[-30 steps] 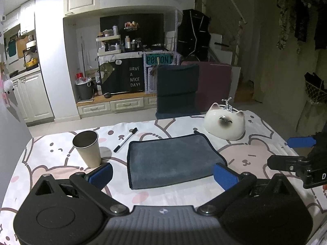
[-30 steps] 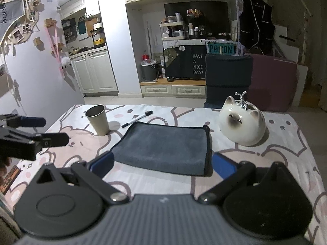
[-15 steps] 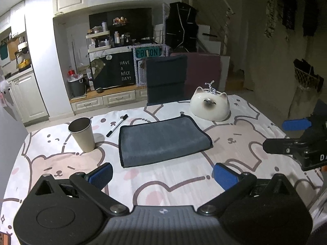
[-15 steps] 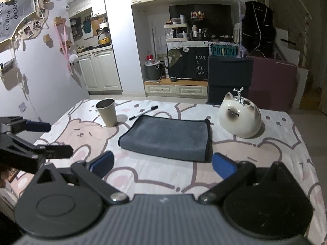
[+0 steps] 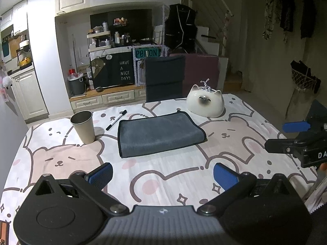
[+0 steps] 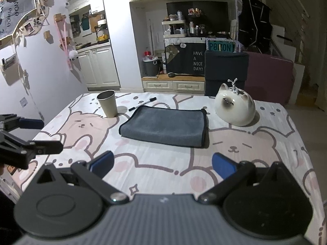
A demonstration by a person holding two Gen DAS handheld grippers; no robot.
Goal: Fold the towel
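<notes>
Behind the table (image 5: 61, 159) stood a dim kitchen with white cupboards and a dark chair (image 5: 164, 77) pushed against the far edge. On the bear-print cloth, the grey towel (image 5: 158, 133) lay folded and flat near the middle, touched by neither gripper. A metal cup (image 5: 83, 126) stood to its left, a black pen (image 5: 116, 119) lay between cup and towel, and a white cat-shaped pot (image 5: 206, 103) sat at its far right corner.

Only the right wrist view showed the left wall with its paper decorations (image 6: 24, 20). Only the left wrist view showed clothes hanging (image 5: 286, 10) on the right side of the room.

The left gripper (image 5: 162, 174) hovered over the near part of the table, level and pointed at the towel, its blue fingers (image 5: 100, 174) spread wide with nothing between them. The right gripper (image 6: 162, 164) was held the same way, also wide apart and holding nothing. Each gripper appeared at the edge of the other's view, both well apart from the towel.
</notes>
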